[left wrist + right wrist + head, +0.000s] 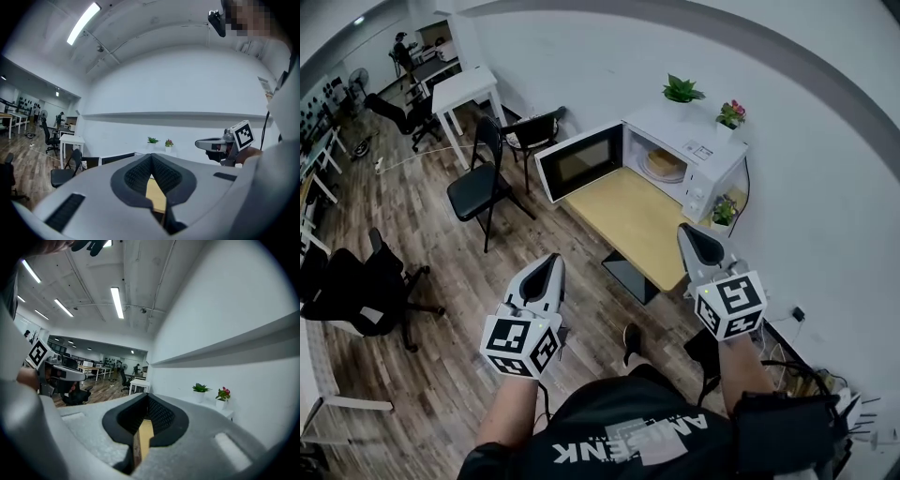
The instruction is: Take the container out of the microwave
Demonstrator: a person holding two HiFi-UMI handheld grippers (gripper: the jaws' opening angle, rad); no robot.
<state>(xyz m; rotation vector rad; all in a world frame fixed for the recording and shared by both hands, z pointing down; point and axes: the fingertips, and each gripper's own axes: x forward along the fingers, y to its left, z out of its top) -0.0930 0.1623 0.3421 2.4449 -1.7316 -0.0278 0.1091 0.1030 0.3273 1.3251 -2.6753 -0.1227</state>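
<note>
Wood-plank floor (pixel 441 375) and a white wall (pixel 806 141) are framing a small wooden desk (pixel 628 220), which is carrying a white microwave (pixel 694 141) with its door (pixel 578 161) hanging open to the left.

Hidden or unclear:
- The container (pixel 664 165) is sitting inside the microwave. Only a pale, round shape is showing through the opening, and its far side is lying in the shadow of the cavity.
- In both gripper views the tool's own grey body is covering the lower half of the picture. It is hiding the microwave's cavity, and only a strip of desk is showing past the jaws.
- The head view is cutting off the person at the shoulders.

Tools:
- The left tool (pixel 551 262) is hanging over the floor, short of the desk. Its jaws are meeting at the tips with nothing between them.
- The right tool (pixel 688 232) is hovering at the desk's near right corner, likewise closed and empty.
- Both are pointing toward the microwave, well apart from the container.

Writing and labels:
- A small label (pixel 698 151) is lying on the microwave's top, its print too small to read.
- Each marker cube (pixel 520 344) is showing black-and-white square patterns, not letters.
- White lettering on the black shirt (pixel 628 441) is appearing upside down and is broken by folds, so it is not readable in full.

Also in view:
- A green plant (pixel 682 90) and a pink-flowered plant (pixel 731 114) are standing on the microwave.
- A black folding chair (pixel 478 183) is standing to the left of the desk.
</note>
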